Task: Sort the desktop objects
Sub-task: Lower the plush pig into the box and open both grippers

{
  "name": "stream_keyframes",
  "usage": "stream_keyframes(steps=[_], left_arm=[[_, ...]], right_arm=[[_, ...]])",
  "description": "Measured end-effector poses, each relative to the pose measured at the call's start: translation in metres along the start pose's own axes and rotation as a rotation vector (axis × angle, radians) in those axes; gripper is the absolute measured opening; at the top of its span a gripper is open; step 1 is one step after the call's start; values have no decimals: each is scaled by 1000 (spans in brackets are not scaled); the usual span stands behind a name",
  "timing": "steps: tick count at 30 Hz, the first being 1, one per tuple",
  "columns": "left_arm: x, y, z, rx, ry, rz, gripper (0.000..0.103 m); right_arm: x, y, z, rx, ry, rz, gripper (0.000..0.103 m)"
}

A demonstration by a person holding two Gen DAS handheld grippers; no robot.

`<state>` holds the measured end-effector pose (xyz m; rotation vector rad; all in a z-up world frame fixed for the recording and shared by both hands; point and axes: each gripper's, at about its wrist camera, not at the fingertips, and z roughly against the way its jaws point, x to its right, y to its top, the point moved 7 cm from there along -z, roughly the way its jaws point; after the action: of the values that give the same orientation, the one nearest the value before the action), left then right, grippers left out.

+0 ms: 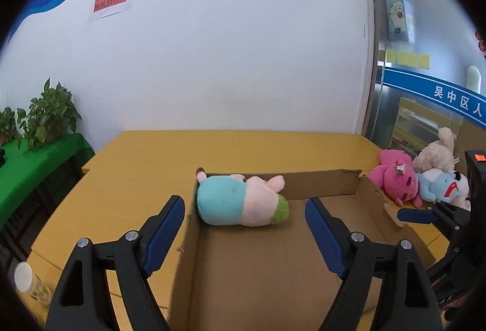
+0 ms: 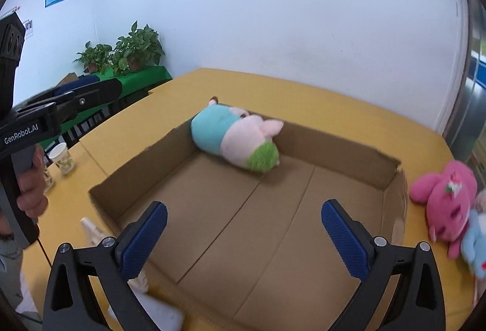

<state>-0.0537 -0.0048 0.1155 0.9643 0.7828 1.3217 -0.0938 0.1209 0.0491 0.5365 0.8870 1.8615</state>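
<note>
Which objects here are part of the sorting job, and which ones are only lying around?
Part of the job:
- cardboard box
- teal-and-pink plush, lying inside the box
- pink plush, on the table beside the box
- blue plush
- cream plush

Just lying about:
- paper cup
- potted plants

"GenRobot.AI" stands in white on the black left gripper (image 2: 88, 97) at left of the right wrist view. The blue band (image 1: 440, 94) at right of the left wrist view reads "吴中区人". The red wall notice (image 1: 111, 1) is too blurred to read.
</note>
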Motion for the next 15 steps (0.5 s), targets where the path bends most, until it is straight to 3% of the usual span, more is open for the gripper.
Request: stream_keyframes(steps=[3,9,15], left_arm=[[2,-20,13,27,52,9,82],[35,-45,13,-62,-32,-47,82],[41,-49,16,-67,-8,-37,82]], right_arm=[[11,-17,14,-4,-72,-36,103],[31,-32,41,0,-148,-100,103],[40,-34,47,23,-182,-124,103]])
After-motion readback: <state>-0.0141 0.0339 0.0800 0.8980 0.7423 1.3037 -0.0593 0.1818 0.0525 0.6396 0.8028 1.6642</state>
